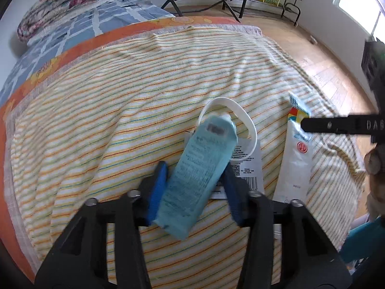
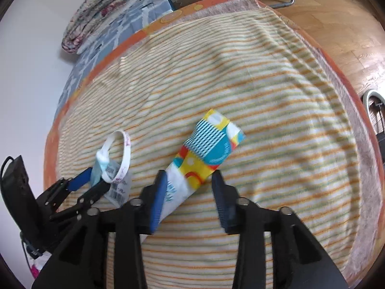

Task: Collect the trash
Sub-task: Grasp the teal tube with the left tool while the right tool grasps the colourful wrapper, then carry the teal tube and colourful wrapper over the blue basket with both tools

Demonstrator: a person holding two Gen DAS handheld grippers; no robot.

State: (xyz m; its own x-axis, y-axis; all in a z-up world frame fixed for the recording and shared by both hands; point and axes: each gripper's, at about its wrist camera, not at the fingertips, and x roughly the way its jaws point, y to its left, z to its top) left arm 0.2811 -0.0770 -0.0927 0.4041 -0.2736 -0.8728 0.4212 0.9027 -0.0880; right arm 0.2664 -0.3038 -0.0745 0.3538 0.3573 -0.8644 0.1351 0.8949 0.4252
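While left claw [image 1: 196, 185] seemingly grips packet [image 1: 197, 171].

Printed label [image 1: 247, 168] partly under blue packet [image 1: 199, 168]

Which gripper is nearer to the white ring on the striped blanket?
The left gripper is nearer: it closes on the light blue packet right beside the white ring. The right gripper is farther off, around the colourful wrapper.

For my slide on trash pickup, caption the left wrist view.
Left gripper straddles a pale blue printed packet on the striped towel.
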